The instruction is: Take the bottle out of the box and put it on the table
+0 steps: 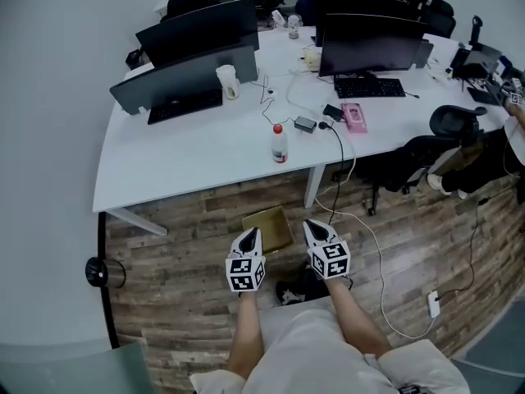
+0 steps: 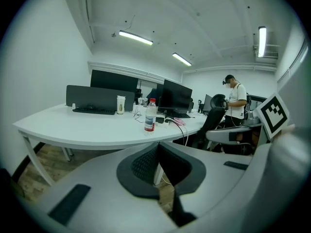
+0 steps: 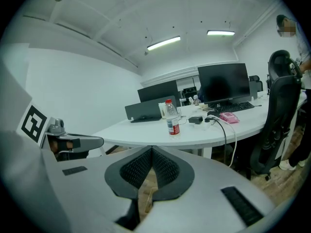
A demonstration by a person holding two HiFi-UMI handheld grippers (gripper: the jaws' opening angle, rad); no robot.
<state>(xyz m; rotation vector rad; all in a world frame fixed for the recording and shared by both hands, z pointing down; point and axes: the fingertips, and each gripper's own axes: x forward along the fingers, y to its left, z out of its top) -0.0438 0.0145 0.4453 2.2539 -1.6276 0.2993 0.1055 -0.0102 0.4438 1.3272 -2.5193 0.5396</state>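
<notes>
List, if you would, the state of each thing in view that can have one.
bottle: upright on the table, red cap on.
box: on the floor, open at the top, nothing visible inside.
left gripper: shut, empty.
right gripper: shut, empty.
monitors: screens dark.
cup: upright.

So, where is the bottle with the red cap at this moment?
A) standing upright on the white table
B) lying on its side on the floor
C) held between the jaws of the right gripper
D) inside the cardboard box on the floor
A: the bottle stands upright on the white table, away from the cardboard box on the floor, and the right gripper is shut with nothing in it.
</notes>
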